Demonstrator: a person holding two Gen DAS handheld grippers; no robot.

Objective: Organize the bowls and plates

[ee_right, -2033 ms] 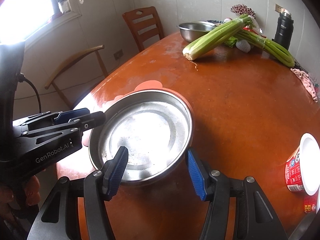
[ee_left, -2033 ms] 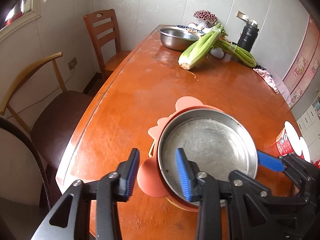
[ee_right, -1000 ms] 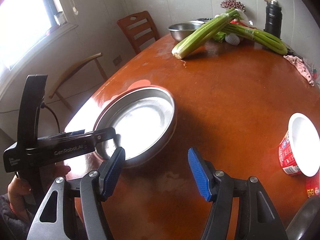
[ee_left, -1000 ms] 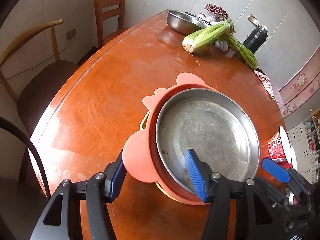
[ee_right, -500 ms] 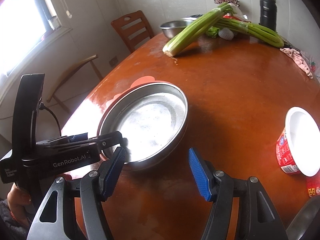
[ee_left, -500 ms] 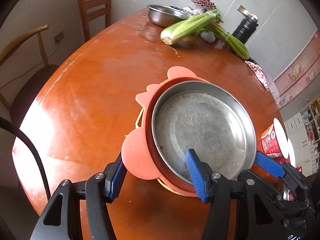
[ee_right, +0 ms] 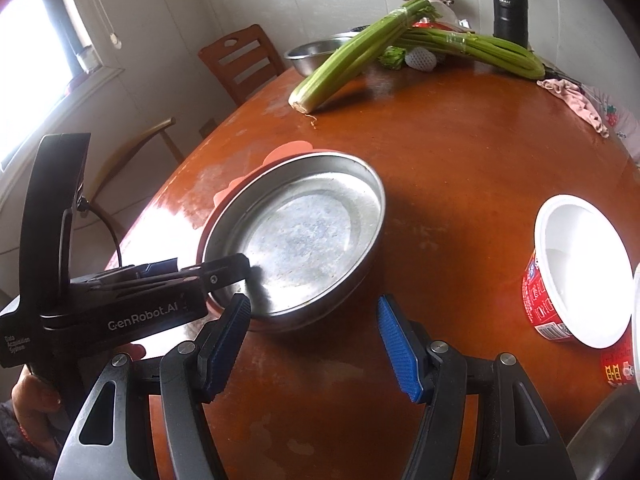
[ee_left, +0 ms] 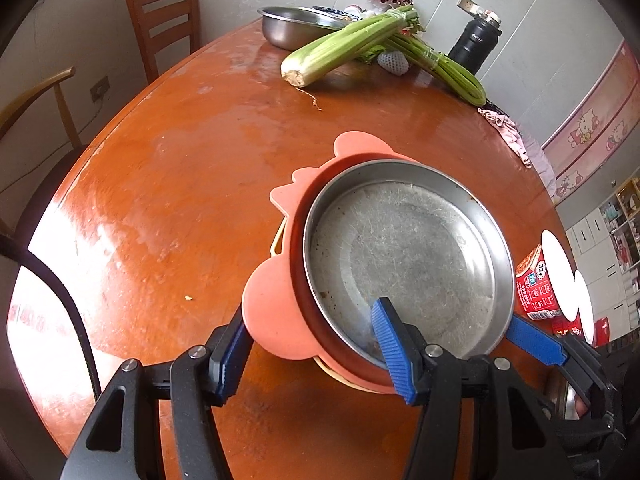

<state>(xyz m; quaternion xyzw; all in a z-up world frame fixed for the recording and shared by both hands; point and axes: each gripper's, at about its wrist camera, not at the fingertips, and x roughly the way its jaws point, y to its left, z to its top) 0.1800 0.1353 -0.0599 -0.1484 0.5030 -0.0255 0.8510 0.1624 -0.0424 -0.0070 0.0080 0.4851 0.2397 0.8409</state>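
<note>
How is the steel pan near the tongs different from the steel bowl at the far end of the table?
The pan is wide and shallow with a flat bottom; the bowl is deeper with rounder sides. The pan sits nested in a pink dish; the bowl stands on the table itself. Celery leans against the bowl; nothing lies in the pan. Both are bare metal and upright.

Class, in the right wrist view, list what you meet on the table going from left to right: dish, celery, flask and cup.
steel dish → celery → black flask → instant noodle cup
</note>
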